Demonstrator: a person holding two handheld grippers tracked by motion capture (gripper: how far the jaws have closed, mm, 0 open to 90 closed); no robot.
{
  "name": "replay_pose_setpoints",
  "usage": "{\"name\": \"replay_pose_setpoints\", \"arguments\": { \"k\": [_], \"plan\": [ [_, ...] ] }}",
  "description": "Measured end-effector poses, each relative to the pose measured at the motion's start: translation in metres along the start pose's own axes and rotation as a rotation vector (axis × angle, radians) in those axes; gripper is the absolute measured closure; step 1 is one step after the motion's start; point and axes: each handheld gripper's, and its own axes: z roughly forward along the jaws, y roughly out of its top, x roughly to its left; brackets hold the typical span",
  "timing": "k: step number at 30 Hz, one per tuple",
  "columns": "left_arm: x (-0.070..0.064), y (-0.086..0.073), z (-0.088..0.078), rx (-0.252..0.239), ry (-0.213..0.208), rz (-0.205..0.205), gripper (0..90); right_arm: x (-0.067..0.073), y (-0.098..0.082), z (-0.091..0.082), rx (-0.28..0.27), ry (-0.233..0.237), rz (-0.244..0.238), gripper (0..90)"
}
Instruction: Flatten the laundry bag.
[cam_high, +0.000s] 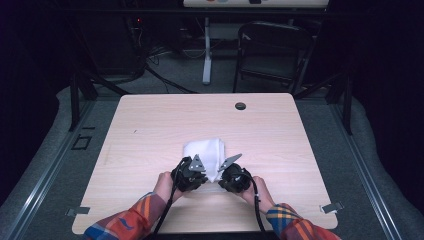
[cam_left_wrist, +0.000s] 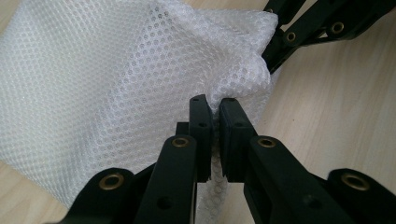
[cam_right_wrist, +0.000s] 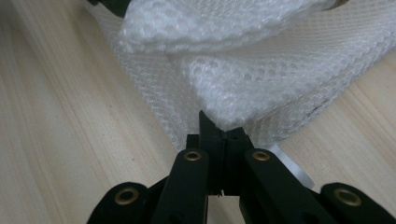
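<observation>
A white mesh cloth lies folded in the middle of the wooden table. My left gripper is at its near edge, shut on a pinch of the mesh; in the left gripper view the mesh runs down between the closed jaws of that gripper. My right gripper sits just to the right, shut on a lifted corner of the mesh, which bunches above its tips. The right gripper's black links also touch the cloth's far corner in the left gripper view.
A dark cable grommet is set near the table's far edge. A black folding chair and a white desk leg stand beyond the table. Metal clips sit at the near corners. Bare wood surrounds the cloth.
</observation>
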Motion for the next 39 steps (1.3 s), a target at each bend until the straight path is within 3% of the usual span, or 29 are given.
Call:
{"name": "replay_pose_setpoints", "arguments": {
  "k": [5,11,20,39],
  "plan": [
    [0.001,-0.001,-0.003,-0.028,0.024,-0.033,84.6,0.000,-0.002,0.001,-0.019,0.001,-0.013,90.0],
    [0.002,-0.001,-0.009,-0.040,0.048,-0.043,84.5,0.001,-0.002,0.001,-0.018,-0.007,-0.021,90.0],
    [0.006,-0.004,-0.020,-0.085,0.093,-0.092,84.3,0.001,-0.001,0.000,-0.004,-0.009,-0.029,90.0],
    [0.015,-0.015,-0.044,-0.150,0.162,-0.145,84.0,0.001,0.000,0.001,0.001,-0.014,-0.039,90.0]
  ]
}}
